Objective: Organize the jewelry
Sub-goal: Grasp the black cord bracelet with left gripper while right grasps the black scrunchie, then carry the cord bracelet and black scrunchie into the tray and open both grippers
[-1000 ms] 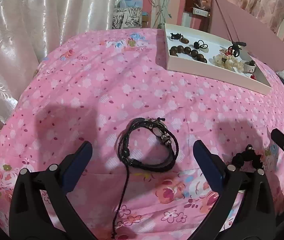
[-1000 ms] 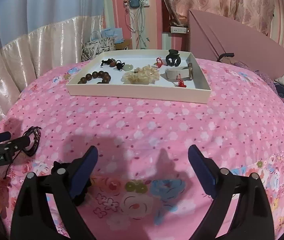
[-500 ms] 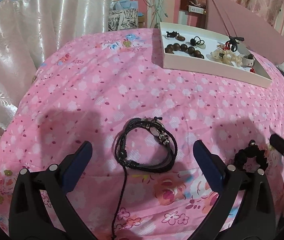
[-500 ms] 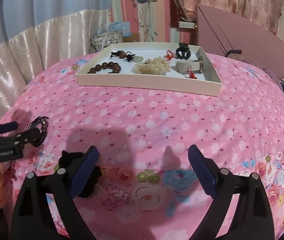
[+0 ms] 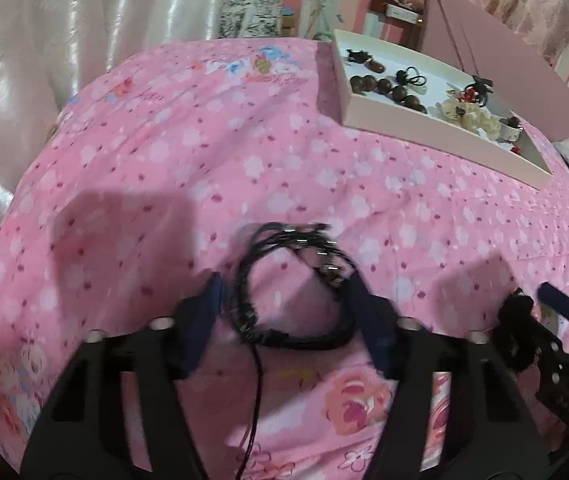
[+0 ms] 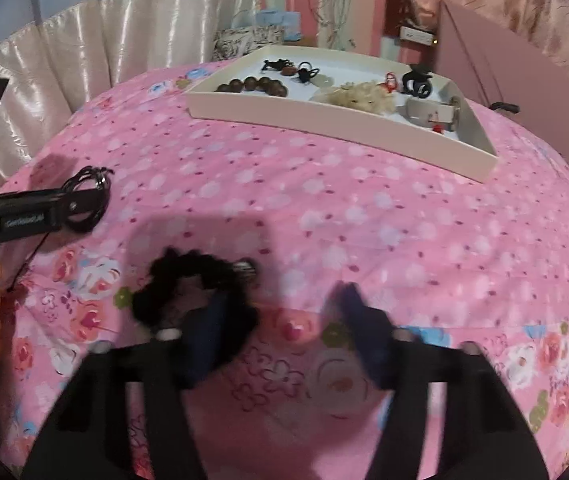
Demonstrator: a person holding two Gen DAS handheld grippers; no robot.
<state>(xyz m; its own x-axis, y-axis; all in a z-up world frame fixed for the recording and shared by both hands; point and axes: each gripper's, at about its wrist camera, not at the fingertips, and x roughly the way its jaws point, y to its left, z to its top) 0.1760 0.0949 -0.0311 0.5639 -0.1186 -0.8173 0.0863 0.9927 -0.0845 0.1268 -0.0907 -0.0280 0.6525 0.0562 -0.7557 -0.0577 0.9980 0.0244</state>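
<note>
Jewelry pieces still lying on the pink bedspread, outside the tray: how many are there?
2. The black multi-strand cord bracelet lies between the left gripper fingers; the fuzzy black beaded bracelet lies at the right gripper. Others may be hidden.

Left gripper (image 5: 284, 312) — black frame, silver screws, blue fingers (image 5: 204, 320); right gripper (image 6: 280, 320) alike.

Left wrist view looked forward and down from close above the pink floral bedspread (image 5: 212, 128), with the shallow white rectangular tray (image 5: 436, 136) far off at upper right. Right wrist view sat equally low and close, facing the same tray (image 6: 324, 118) more squarely. Both views shared the bedspread (image 6: 364, 208), the tray and the cream satin curtain (image 5: 44, 40) (image 6: 84, 52).
</note>
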